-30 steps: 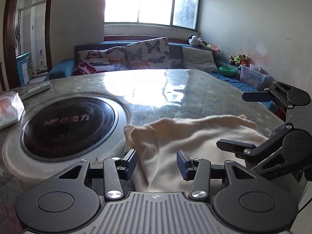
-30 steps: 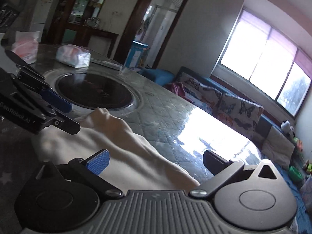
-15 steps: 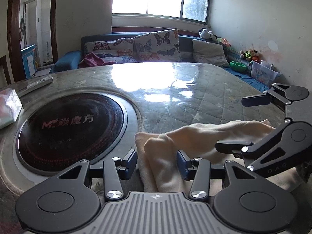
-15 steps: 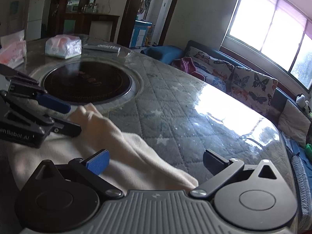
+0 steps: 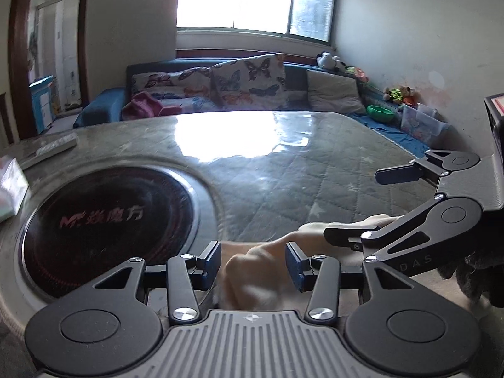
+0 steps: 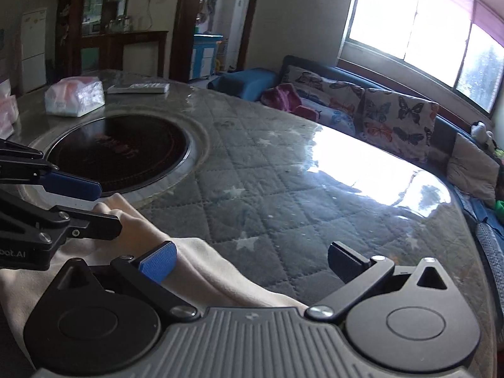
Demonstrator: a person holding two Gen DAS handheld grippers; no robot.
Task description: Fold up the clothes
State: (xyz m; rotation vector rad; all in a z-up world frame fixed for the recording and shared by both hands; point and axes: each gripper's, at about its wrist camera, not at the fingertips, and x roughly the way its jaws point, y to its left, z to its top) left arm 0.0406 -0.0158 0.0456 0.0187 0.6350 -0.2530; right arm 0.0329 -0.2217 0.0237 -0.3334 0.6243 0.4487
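Blown-out window (image 5: 252,0) daylight, tabletop (image 6: 346,157) glare, fisheye-warped dark corners, slight blur.

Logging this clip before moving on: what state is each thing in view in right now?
Cream garment: bunched and rumpled on the table, not folded flat.
Left hand-held gripper: open, cloth bulging between its fingers.
Right hand-held gripper: open wide, above the garment's edge.
Tissue pack: lying closed on the table.

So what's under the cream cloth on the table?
The cream cloth lies on the grey quilted star-patterned table cover under glossy clear sheeting, its far corner near the round black hob. Whatever sits beneath the bunched folds is covered.
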